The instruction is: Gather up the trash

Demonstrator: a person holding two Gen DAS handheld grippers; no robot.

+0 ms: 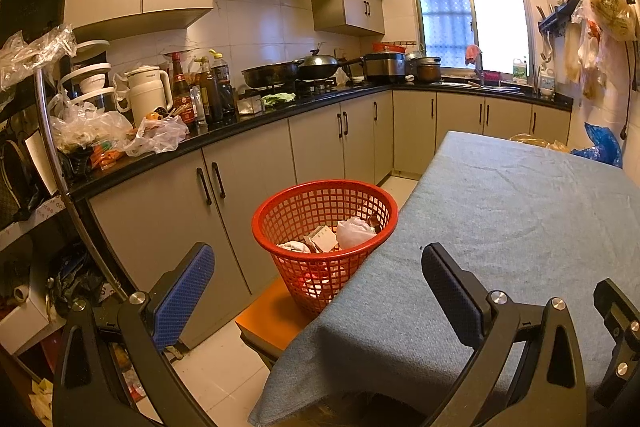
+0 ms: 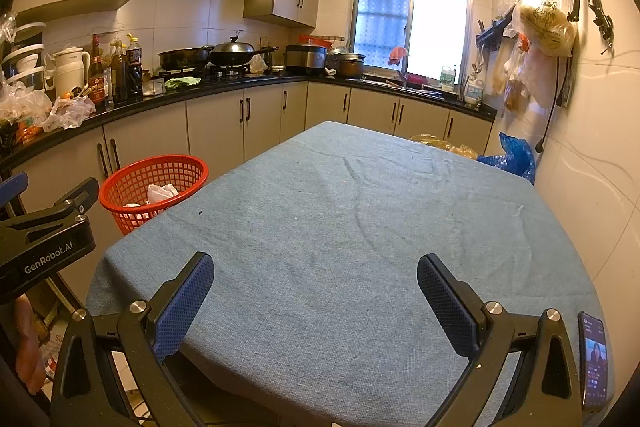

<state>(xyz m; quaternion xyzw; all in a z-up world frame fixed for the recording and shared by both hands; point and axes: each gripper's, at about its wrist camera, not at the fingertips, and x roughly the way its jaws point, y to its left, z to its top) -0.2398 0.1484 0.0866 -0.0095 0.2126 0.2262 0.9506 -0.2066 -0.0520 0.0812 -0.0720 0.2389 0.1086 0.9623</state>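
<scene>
A red mesh basket [image 1: 280,205] stands on an orange stool beside the table's left edge. It holds crumpled white paper [image 1: 354,231] and a small carton [image 1: 322,239]. It also shows in the right wrist view [image 2: 132,175]. My left gripper [image 1: 318,269] is open and empty, held just short of the basket, over the table's near left corner. My right gripper [image 2: 316,277] is open and empty above the blue tablecloth [image 2: 340,219]. The left gripper's body [image 2: 44,239] shows at the left of the right wrist view.
A black counter [image 1: 240,131] with bottles, pans and plastic bags runs along the left and back walls. A phone [image 2: 594,359] lies at the table's near right edge. A blue bag [image 2: 516,155] and yellow bags sit at the table's far right. Bags hang on the right wall.
</scene>
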